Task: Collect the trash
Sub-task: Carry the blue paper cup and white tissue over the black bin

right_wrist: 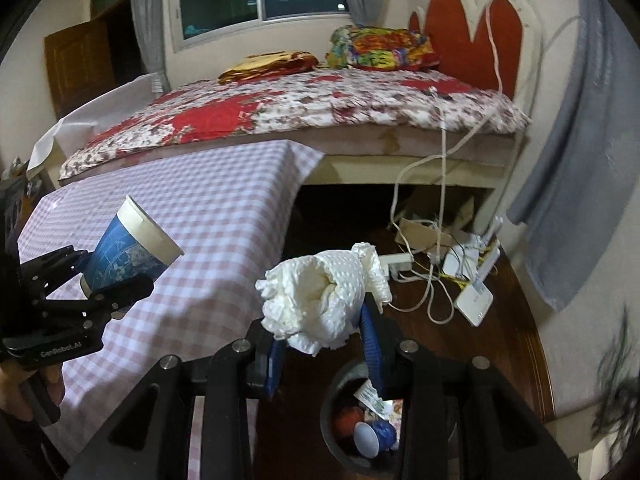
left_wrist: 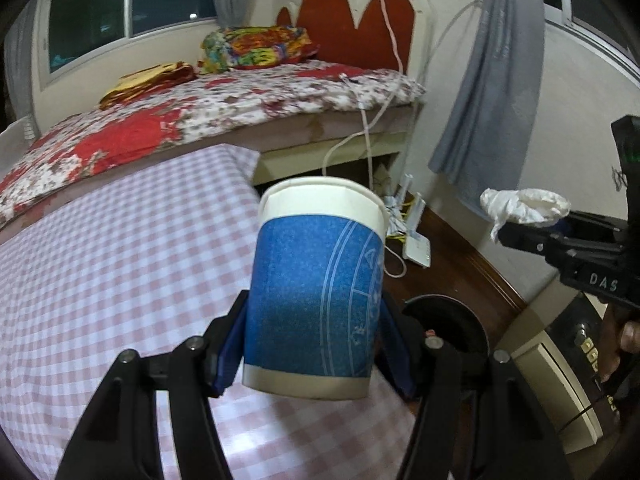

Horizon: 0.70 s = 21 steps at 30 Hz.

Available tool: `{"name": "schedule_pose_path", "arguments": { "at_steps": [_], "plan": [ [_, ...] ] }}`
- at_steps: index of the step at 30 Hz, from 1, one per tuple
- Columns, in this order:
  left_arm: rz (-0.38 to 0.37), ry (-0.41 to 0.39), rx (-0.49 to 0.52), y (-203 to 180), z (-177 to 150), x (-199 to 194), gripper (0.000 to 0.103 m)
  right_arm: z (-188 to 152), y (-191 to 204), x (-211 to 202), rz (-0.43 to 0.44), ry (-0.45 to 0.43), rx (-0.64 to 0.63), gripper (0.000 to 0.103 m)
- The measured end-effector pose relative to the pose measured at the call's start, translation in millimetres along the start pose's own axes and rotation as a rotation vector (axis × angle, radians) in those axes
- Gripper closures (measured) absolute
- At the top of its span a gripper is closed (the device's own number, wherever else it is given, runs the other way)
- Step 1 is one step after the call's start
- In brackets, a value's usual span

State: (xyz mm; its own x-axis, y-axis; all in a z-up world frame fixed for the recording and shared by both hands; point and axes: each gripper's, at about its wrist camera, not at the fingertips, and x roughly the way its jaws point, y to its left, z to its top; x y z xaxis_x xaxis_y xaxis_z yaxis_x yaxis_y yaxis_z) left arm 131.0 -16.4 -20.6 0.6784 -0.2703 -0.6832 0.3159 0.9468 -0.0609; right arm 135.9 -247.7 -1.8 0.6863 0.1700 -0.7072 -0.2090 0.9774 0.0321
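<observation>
**Cup and tissue held above the table edge**

Over the right edge of the checked tablecloth (left_wrist: 100, 260), the left gripper (left_wrist: 312, 344) clamps a blue paper cup (left_wrist: 316, 288) by its lower body, rim tilted away. To its right, the right gripper (right_wrist: 324, 340) pinches a crumpled white tissue (right_wrist: 324, 300). Below, near the table, a dark bin (right_wrist: 344, 436) on the wooden floor holds another cup and scraps.

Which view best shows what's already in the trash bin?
The right wrist view: it looks down into the trash bin, showing a blue cup and wrappers inside. The left wrist view shows only part of its dark rim behind the held paper cup.
</observation>
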Motion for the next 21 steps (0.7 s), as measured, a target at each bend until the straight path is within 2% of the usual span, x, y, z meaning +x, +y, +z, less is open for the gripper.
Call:
{"name": "schedule_pose_path", "arguments": {
  "at_steps": [11,21],
  "plan": [
    [-0.094,0.08,0.079,-63,-10,27,0.041,-55,-51,-3,-0.055,0.065,0.074,0.067],
    [-0.188,0.222,0.075,-122,-29,72,0.041,-97,-85,11,-0.063,0.146,0.092,0.066]
  ]
}}
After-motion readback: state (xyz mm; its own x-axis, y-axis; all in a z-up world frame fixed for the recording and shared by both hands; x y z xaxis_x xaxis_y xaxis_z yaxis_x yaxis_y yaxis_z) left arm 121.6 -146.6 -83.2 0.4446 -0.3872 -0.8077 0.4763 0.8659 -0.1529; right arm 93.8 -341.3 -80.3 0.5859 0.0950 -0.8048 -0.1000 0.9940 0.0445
